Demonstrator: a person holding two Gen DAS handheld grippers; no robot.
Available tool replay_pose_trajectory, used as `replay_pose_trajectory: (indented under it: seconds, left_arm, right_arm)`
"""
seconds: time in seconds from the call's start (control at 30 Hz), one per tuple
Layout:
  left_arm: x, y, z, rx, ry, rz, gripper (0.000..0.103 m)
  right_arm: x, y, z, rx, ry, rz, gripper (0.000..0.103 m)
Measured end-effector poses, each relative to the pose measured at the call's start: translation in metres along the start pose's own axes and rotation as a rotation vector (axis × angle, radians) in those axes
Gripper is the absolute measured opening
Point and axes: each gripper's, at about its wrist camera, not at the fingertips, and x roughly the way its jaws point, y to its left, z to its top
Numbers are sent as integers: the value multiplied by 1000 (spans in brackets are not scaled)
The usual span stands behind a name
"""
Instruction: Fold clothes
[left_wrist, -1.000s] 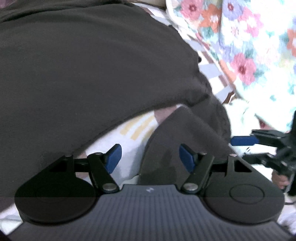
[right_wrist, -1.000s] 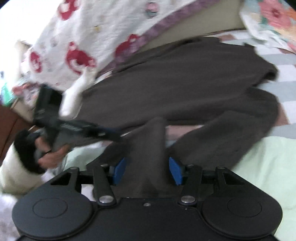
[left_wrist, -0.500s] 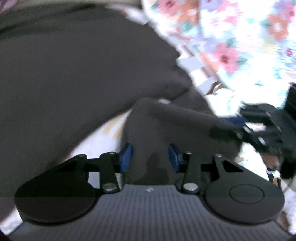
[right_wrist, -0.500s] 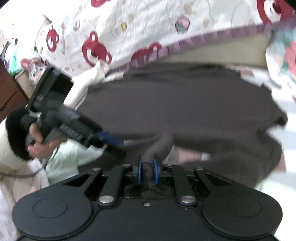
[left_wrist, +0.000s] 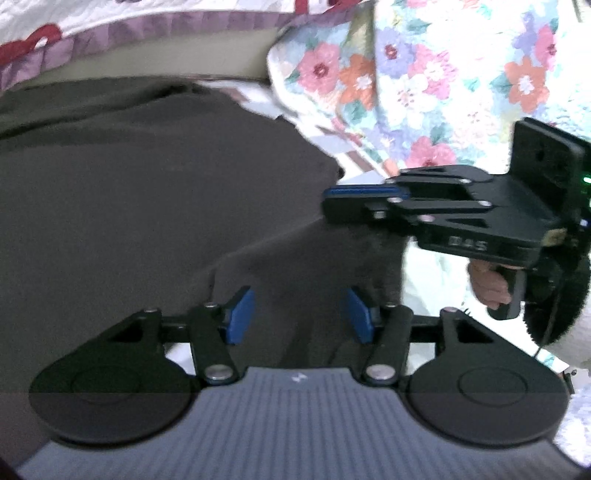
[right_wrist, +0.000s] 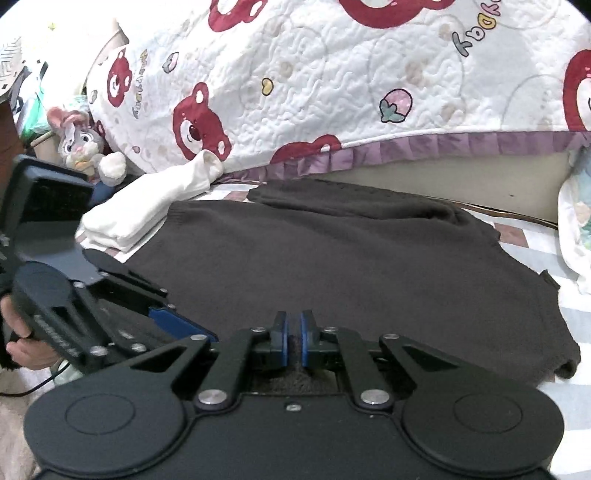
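A dark brown knit sweater (right_wrist: 332, 258) lies spread on the bed; it also fills the left wrist view (left_wrist: 147, 192). My right gripper (right_wrist: 291, 332) is shut on a fold of the sweater's sleeve. In the left wrist view it (left_wrist: 354, 199) holds that sleeve up at the right. My left gripper (left_wrist: 299, 314) has its blue pads apart, with sleeve fabric lying between them; they do not pinch it. In the right wrist view the left gripper (right_wrist: 184, 325) sits low at the left over the sweater.
A white quilt with red bears (right_wrist: 332, 81) hangs behind the sweater. A floral quilt (left_wrist: 424, 74) lies at the right. A folded white garment (right_wrist: 140, 214) and a plush rabbit (right_wrist: 81, 140) sit at the far left. The striped sheet (right_wrist: 569, 317) shows at the right.
My right gripper closed on the sleeve and lifted it over the sweater body. My left gripper closed partway around the sleeve fabric, then widened again.
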Motion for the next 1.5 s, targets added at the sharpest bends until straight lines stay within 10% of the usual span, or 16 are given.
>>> replay_pose_trajectory:
  seconds: [0.43,0.57,0.63,0.8,0.9,1.17,1.37,1.5]
  left_arm:
    - [26,-16,-9,-8,59,-128,71]
    - [34,-19,-13,10,54,-2,66]
    - [37,-17,-14,23,49,61,11]
    - [26,-10,-9,31,-4,134,10]
    - [25,-4,-8,8,-11,161,10]
    - [20,4,-4,6,-53,291,9]
    - [-40,-19,19,115,-278,443,9]
    - [-31,10,14,68,-208,557,8]
  right_arm:
    - [7,2,-5,109,15,33,8]
    - [4,0,-2,175,-18,111,2]
    - [1,5,-1,134,-32,129,2]
    - [-23,-8,-3,89,-53,0,16]
    - [-41,-25,-22,98,-8,-59,51]
    - [-58,-61,-84,202,120,-184,52]
    - [-19,-58,-86,113,317,-430,55]
    - [-6,-62,-77,174,279,-459,55]
